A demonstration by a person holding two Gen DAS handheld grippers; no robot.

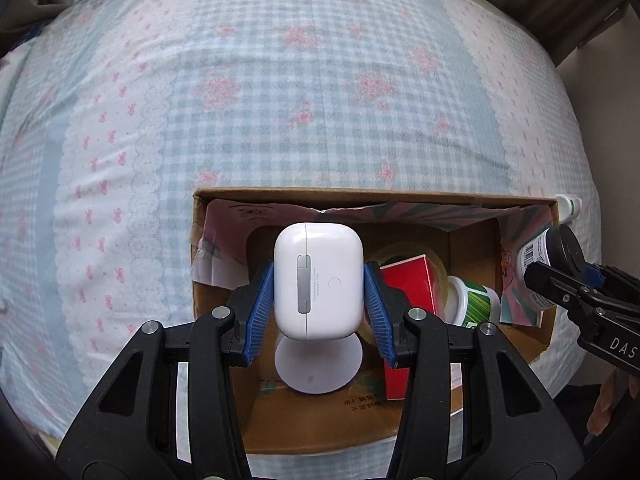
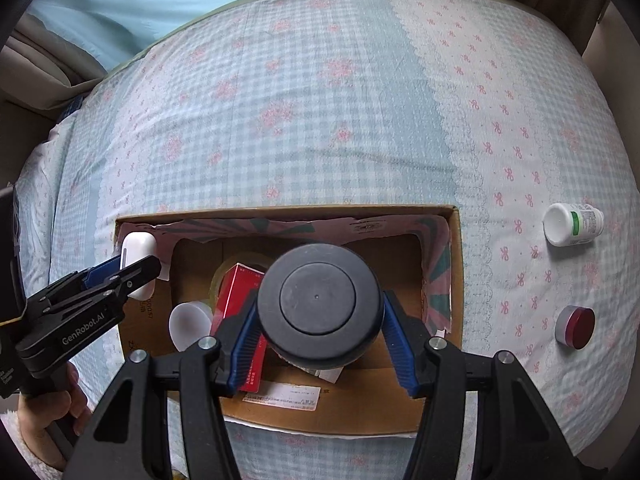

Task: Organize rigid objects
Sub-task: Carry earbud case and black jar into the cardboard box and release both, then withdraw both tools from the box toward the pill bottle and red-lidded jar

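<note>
While over box [image 1: 400, 196] | left gripper [image 1: 319, 304] clamps earbud case [image 1: 318, 280] | right gripper [image 2: 319, 336] clamps black-capped bottle [image 2: 318, 300]

box [image 2: 456, 280] right half: open floor | left half blocked: red carton [image 2: 236, 296], tape roll [image 2: 218, 276], white cup [image 2: 190, 326]

Black gripper [image 1: 319, 300], ribbed blue jaws.

A home bedroom: a bed under a checked floral sheet [image 2: 320, 128], with curtains [image 1: 560, 4] behind.
</note>
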